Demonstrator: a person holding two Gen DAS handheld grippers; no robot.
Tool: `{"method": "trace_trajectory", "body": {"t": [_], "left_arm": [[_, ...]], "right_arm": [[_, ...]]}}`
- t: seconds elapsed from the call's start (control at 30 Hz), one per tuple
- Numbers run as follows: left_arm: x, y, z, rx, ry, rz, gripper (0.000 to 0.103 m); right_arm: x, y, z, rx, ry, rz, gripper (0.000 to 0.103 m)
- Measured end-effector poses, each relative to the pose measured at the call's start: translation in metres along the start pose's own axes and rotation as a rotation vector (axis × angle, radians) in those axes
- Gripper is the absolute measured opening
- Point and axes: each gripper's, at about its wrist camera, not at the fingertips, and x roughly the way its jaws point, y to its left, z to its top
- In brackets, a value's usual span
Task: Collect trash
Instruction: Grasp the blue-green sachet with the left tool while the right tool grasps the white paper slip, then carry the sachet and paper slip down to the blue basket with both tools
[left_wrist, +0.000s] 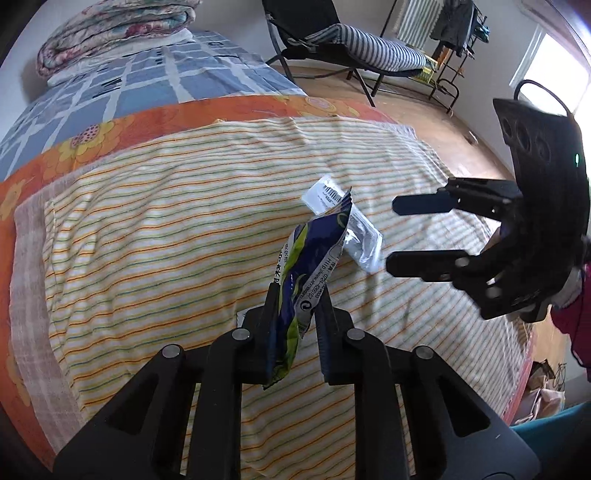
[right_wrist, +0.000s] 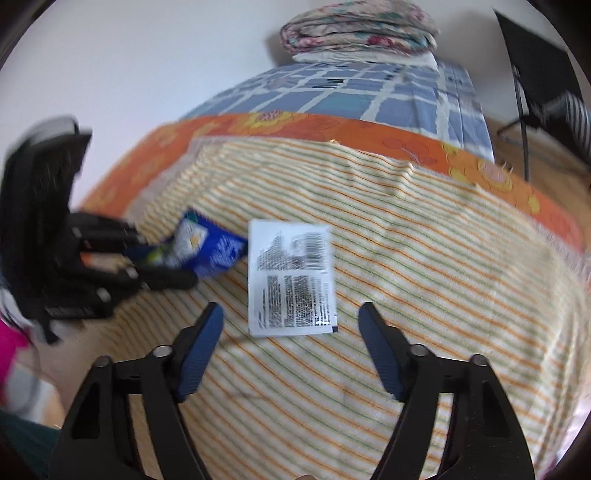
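Note:
A blue and green snack wrapper (left_wrist: 306, 269) stands up from the striped sheet (left_wrist: 166, 229), pinched between the fingers of my left gripper (left_wrist: 297, 295), which is shut on it. From the right wrist view the same wrapper (right_wrist: 212, 253) sticks out of the left gripper (right_wrist: 173, 258) at the left. A white sachet with printed text and a barcode (right_wrist: 291, 277) lies flat on the sheet, just ahead of and between the blue pads of my right gripper (right_wrist: 290, 308), which is open and not touching it. In the left wrist view the sachet (left_wrist: 364, 243) lies behind the wrapper, with the right gripper (left_wrist: 391, 234) beside it.
The bed carries an orange floral blanket (left_wrist: 229, 110), a blue checked sheet (left_wrist: 147, 74) and a folded floral quilt (left_wrist: 110, 29) at the far end. A folding chair with a striped cushion (left_wrist: 369, 48) stands on the wooden floor (left_wrist: 461, 140) to the right. A clothes rack (left_wrist: 454, 33) stands by the window.

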Motion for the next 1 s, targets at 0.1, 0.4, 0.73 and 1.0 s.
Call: {"method": "trace_trajectory", "body": {"t": [0.1, 0.4, 0.73, 1.0], "left_arm": [[0.0, 0.001, 0.001, 0.002, -0.004, 0.013, 0.015], [-0.009, 0.017, 0.0, -0.068, -0.035, -0.02, 0.015], [-0.027, 0.029, -0.008, -0.106, -0.058, 0.002, 0.013], [-0.048, 0.025, -0.018, -0.115, -0.074, 0.011, 0.013]], "right_arm": [[0.012, 0.009, 0.003, -0.049, 0.014, -0.081, 0.053], [0.034, -0.008, 0.014, 0.129, 0.075, -0.053, 0.078], [0.053, 0.013, 0.025, 0.048, 0.096, -0.217, 0.059], [0.034, 0.019, 0.021, 0.066, 0.106, -0.203, 0.057]]}}
